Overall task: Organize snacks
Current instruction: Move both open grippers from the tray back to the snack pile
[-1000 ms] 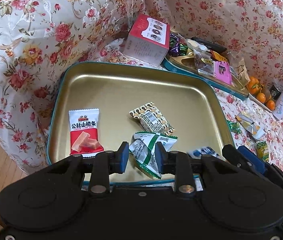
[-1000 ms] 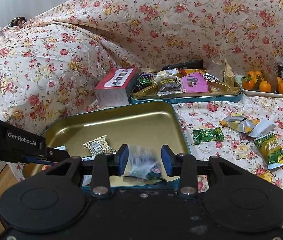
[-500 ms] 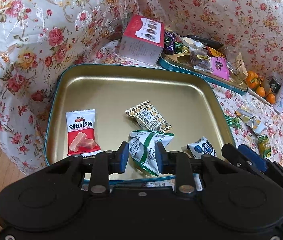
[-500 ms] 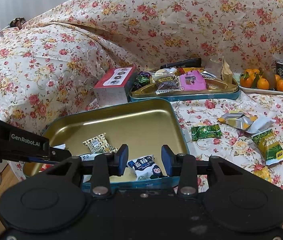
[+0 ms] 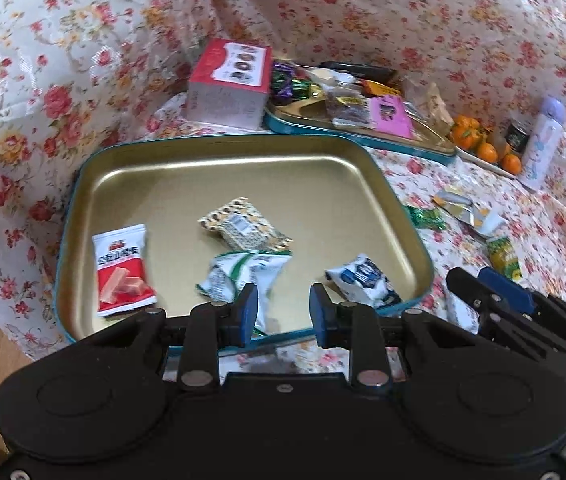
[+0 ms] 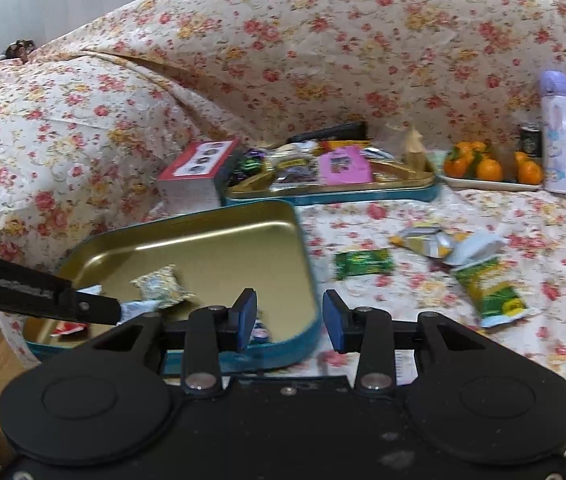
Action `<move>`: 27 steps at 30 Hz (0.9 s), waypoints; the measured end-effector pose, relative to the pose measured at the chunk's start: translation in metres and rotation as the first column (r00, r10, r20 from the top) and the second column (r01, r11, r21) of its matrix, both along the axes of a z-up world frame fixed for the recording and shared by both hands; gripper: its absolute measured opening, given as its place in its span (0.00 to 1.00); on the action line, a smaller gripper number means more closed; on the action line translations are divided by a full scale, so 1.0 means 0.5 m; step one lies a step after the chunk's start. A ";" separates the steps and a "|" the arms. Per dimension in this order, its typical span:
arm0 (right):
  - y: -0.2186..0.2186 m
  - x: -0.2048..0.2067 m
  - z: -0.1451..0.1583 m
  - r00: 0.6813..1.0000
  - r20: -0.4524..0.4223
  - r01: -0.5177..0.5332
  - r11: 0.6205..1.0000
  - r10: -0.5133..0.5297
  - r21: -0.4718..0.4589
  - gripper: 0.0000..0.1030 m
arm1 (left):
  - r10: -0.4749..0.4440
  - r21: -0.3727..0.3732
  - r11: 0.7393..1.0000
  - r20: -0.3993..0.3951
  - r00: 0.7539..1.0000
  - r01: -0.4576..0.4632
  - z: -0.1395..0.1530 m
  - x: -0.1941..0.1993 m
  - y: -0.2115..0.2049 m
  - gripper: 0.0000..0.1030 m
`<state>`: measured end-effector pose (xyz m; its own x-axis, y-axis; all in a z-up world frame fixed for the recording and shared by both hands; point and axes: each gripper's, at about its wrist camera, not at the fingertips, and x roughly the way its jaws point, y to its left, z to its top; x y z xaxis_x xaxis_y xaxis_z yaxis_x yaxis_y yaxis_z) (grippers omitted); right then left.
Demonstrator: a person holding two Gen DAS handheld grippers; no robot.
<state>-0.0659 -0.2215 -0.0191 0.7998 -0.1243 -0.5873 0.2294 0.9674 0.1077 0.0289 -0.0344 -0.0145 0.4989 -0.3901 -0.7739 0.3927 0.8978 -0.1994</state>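
Gold metal fills the middle of the scene: a shallow tin tray with a teal rim is set on the flowered sofa cover, and four wrapped snacks are seen inside it. A red-and-white packet is laid at its left, a patterned one in the middle, a green-and-white one just below that, and a blue-and-white one near the right wall.

The left gripper is held above the tray's near rim, its fingers set narrowly apart with nothing gripped. The right gripper is poised over the tray's right corner, likewise parted and empty.

More snacks are left loose on the cover: a green sweet, a torn yellow-and-silver wrapper and a green-and-yellow packet.

A slip is easily imagined here. Thin, slick wrappers may be pinched by one edge only and dropped short of the tray. The soft cover may be caught along with a packet. The light tray, perched near the seat's edge, may be nudged floorward.
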 end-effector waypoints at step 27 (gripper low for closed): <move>-0.126 -0.095 -0.066 0.987 -0.086 0.126 0.985 -0.136 -0.118 0.39 | -0.249 0.053 0.967 -0.025 0.968 0.250 -0.042 -0.114 -0.115 0.35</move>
<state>-0.1135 -0.2844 -0.0522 0.7149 -0.2935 -0.6347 0.3587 0.9331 -0.0274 -0.0281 -0.0919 -0.0357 0.3769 -0.4570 -0.8057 0.6023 0.7818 -0.1616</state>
